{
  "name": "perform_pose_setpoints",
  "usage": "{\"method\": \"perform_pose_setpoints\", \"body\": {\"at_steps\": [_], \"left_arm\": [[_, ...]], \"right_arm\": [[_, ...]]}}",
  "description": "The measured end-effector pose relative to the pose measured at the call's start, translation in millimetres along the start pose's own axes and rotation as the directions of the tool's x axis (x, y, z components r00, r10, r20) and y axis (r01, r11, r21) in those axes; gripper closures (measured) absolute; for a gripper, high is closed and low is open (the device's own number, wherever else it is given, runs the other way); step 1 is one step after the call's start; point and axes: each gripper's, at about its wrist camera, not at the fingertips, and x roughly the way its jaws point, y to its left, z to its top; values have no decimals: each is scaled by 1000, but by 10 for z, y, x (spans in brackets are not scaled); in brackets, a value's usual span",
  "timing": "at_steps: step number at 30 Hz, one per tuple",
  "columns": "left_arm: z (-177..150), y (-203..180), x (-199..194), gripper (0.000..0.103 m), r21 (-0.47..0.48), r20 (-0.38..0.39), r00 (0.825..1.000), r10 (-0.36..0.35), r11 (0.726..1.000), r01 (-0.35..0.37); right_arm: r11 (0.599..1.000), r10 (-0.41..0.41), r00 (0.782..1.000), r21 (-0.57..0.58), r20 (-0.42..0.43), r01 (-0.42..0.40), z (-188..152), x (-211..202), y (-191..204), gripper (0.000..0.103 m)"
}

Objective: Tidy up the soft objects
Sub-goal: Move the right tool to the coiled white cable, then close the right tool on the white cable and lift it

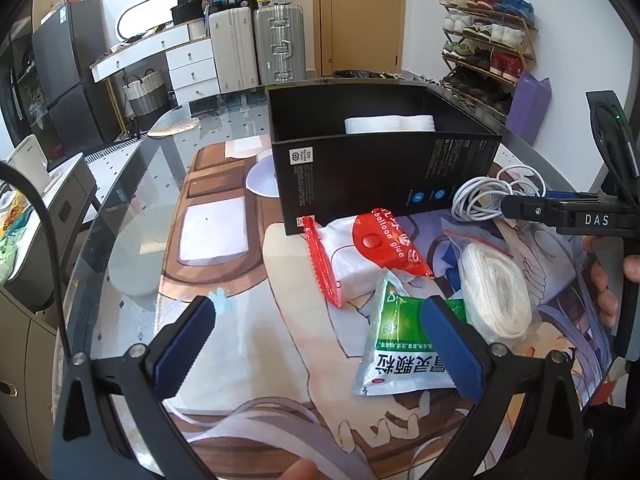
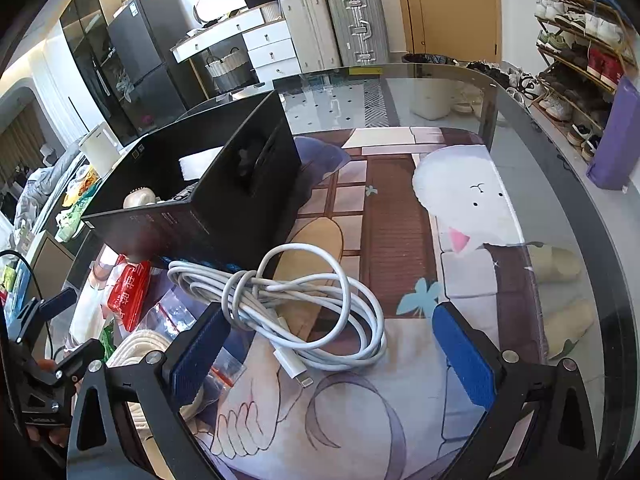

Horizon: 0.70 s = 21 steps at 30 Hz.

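Both tongs, left (image 1: 316,342) and right (image 2: 334,354), gape empty; black box (image 1: 384,176) hides what looks like foam.

Counter (image 2: 460,92): clear glass top, glossy, reflective, laid over smooth printed mat (image 2: 400,208). Box (image 1: 384,172): black cardboard, matt, fine white print. Cable (image 2: 304,304): white plastic sheath, smooth, slightly shiny. Rope coil (image 1: 496,292): white braided cord, rough, inside clear crinkled plastic bag. Sachet (image 1: 400,344): green-and-white glossy film. Red packet (image 1: 392,246): shiny plastic, serrated seam. Left tool (image 1: 316,344) pads (image 1: 452,352): blue, ribbed, matt; frame black matt plastic, metal screws.
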Motion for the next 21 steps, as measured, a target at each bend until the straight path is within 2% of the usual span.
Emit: {"method": "perform_pose_setpoints", "body": {"at_steps": [4,7,9,12,21], "left_arm": [[-1,1,3,0,0,2,1000,-2,1000,2],[-10,2,9,0,0,0,1000,1,1000,-1],[-6,1,9,0,-1,0,1000,2,1000,-2],[-2,4,6,0,-1,0,1000,1,1000,-1],[3,18,-49,0,-1,6,1000,7,1000,-7]], "right_arm": [[1000,-4,1000,-8,7,4,0,10,-4,1],[1000,14,1000,-15,18,-14,0,-7,10,15],[1000,24,1000,-21,21,-23,1,-17,26,28],[999,42,999,-29,24,-42,-3,-28,42,32],[993,110,993,-36,44,-108,-26,-114,87,34]]}}
